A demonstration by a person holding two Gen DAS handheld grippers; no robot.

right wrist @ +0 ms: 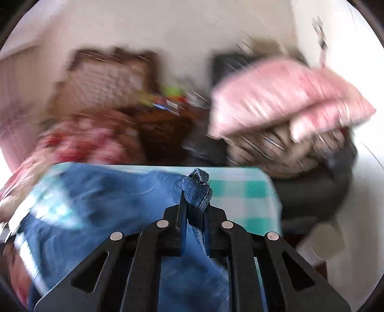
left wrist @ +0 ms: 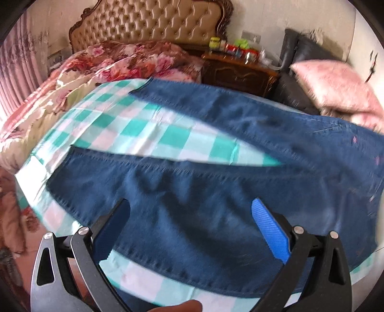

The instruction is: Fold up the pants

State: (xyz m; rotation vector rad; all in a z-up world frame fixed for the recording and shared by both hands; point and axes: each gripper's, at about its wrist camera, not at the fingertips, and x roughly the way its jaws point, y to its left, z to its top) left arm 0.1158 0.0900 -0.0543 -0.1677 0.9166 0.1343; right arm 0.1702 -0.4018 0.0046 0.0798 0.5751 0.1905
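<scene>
Blue jeans (left wrist: 216, 192) lie spread on a green-and-white checked cloth (left wrist: 148, 134), their two legs splayed apart toward the left. My left gripper (left wrist: 192, 211) is open and empty, its blue-padded fingers (left wrist: 268, 228) hovering over the near leg. In the right wrist view my right gripper (right wrist: 195, 194) is shut on a bunched fold of the jeans (right wrist: 199, 182) and holds it lifted; the rest of the jeans (right wrist: 108, 204) trail blurred to the left over the checked cloth (right wrist: 244, 194).
A floral quilt (left wrist: 134, 57) and tufted headboard (left wrist: 148, 21) lie beyond the cloth. A wooden nightstand (left wrist: 237, 74) with small items stands behind. A pink pillow (left wrist: 336, 88) rests on a dark chair (left wrist: 295, 79) at the right. The right wrist view is motion-blurred.
</scene>
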